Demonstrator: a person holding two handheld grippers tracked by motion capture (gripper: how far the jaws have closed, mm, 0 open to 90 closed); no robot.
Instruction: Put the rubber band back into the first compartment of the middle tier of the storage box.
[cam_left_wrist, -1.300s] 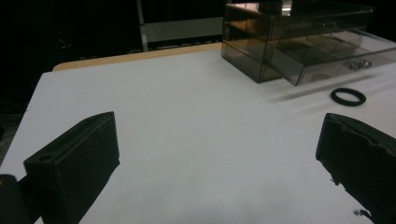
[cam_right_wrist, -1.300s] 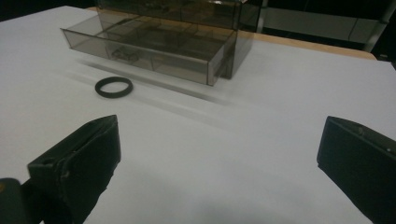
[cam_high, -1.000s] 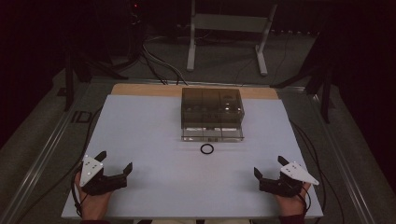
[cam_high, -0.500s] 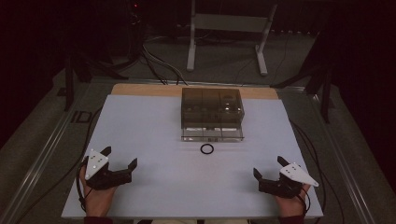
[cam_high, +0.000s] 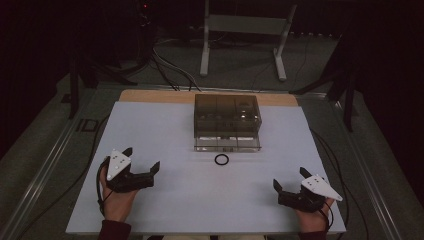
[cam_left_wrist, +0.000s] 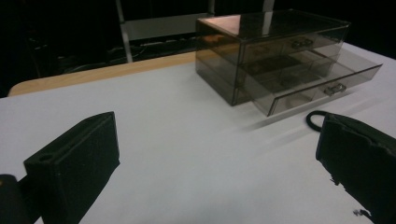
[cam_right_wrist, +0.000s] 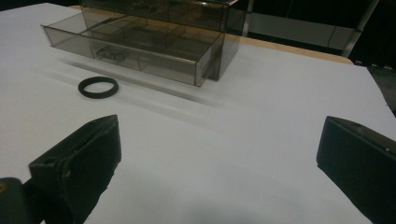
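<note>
Two hand-held grippers rest low over the white table top (cam_high: 165, 130), one at each near corner, both with nothing between the jaws. The left gripper (cam_high: 142, 159) sits at the near left, held by the person's left hand (cam_high: 116, 200); its black jaws stand spread wide and point toward the table's middle. In the left gripper view the two jaws rise at the far left and far right of the frame with bare table between them. The right gripper (cam_high: 290, 179) sits at the near right, held by the right hand (cam_high: 312, 220); its jaws are likewise spread wide, and the right gripper view shows the same broad gap over bare white surface. A small black ring (cam_high: 221, 159), probably rubber or elastic, lies flat on the table near the centre, just in front of the drawer unit and between the two grippers, well apart from both. In the left gripper view the ring (cam_left_wrist: 316, 119) is partly hidden behind the right-hand jaw; in the right gripper view the ring (cam_right_wrist: 98, 87) lies in full sight beyond the left-hand jaw. The smoky transparent drawer box (cam_high: 226, 114) stands at the middle far part of the table. Its bottom drawer (cam_high: 227, 144) is pulled out toward the person, and the right gripper view shows dividers splitting the drawer into compartments; contents too dim to tell. A strip of bare wood (cam_high: 150, 95) edges the far side of the table.
</note>
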